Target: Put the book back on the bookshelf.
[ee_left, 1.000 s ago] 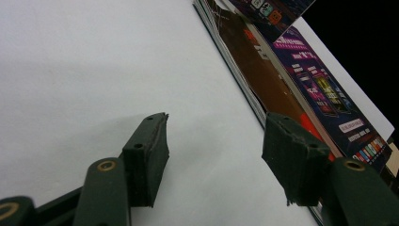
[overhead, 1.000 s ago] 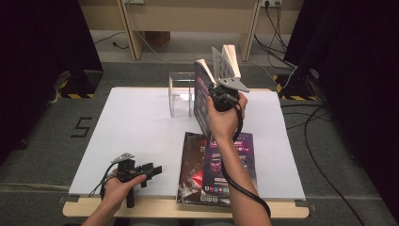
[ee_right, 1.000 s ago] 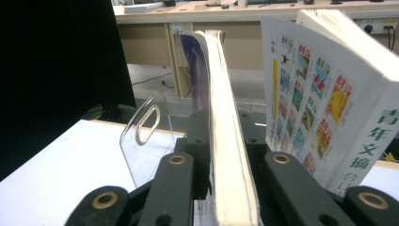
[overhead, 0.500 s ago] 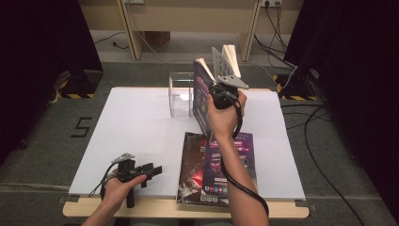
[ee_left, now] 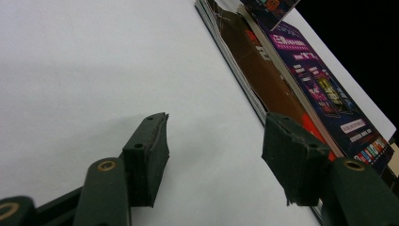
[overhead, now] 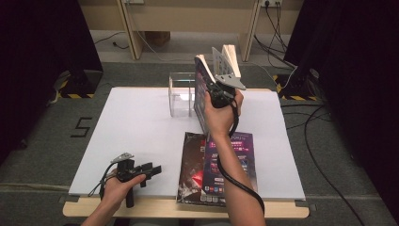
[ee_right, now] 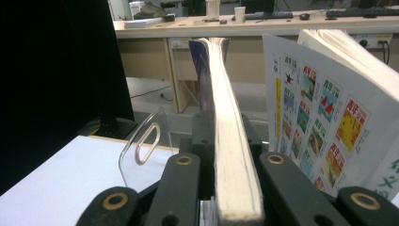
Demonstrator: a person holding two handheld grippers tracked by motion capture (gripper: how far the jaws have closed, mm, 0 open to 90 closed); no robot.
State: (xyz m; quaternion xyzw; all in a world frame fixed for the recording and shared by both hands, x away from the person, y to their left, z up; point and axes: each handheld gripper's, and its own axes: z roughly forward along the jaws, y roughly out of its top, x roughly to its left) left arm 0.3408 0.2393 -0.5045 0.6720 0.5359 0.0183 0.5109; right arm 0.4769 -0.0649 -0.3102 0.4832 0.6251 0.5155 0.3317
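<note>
High view: my right hand-held gripper (overhead: 212,96) holds a purple-covered magazine (overhead: 201,92) upright above the white surface (overhead: 136,127), beside a clear acrylic holder (overhead: 181,94). Left gripper view: left hand-held gripper (ee_left: 214,153) spread, empty. Right gripper view: jaws, just closing, pinch the magazine's (ee_right: 230,155) page edge.

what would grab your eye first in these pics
The right gripper, raised over the far side of the white table, is clamped on an upright magazine, its page edges running between the jaws. Just beside it stand a clear acrylic holder and another book with colourful small pictures on its cover. Near the front edge a dark magazine lies flat, and the left gripper rests open on the table.
</note>
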